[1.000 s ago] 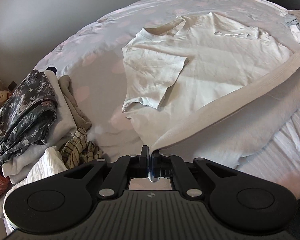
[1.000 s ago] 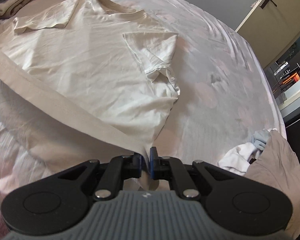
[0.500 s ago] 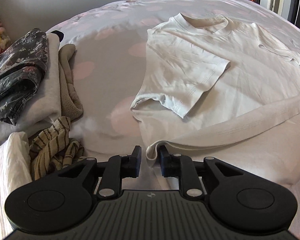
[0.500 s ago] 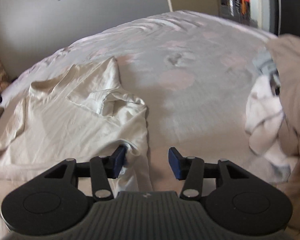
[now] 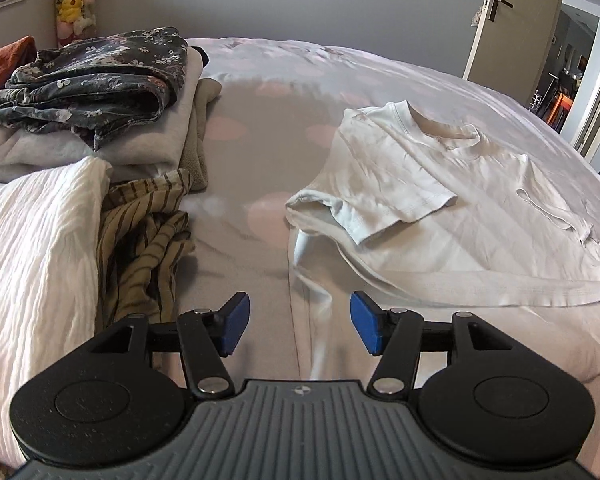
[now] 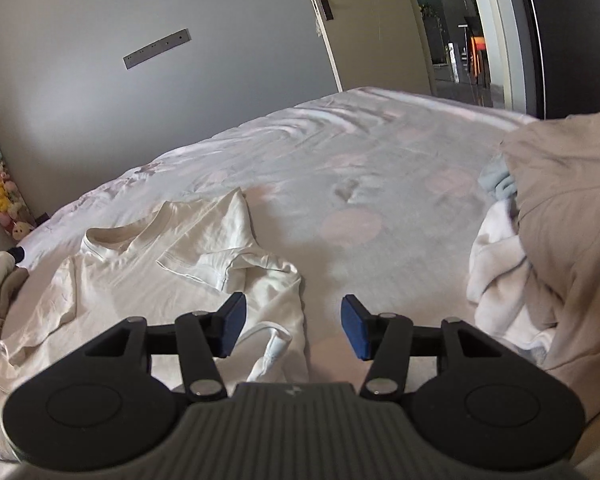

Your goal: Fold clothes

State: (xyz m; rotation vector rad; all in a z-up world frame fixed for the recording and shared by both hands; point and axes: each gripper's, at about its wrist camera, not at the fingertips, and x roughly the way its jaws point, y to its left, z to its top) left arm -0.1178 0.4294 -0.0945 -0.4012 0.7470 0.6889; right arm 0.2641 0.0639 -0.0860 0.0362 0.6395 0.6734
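White T-shirt spread on a bed, collar toward the far wall, both sleeves turned in over the chest, bottom hem doubled up across the body as a long band running left to right. Long axis of that folded band crosswise to both grippers. Left gripper low over the shirt's left edge, jaws wide apart, nothing between the blue pads, shirt ahead and to its right. Right gripper likewise spread and empty, with the shirt's right edge and a loose loop of hem lying just under its left finger, shirt body ahead and to its left. Each gripper roughly equally near its own side of the shirt. Shirt partly folded, judged from sleeves and hem; a further fold toward the collar appears to remain. Stack of folded clothes and a striped garment off to the left; a beige and white heap off to the right.
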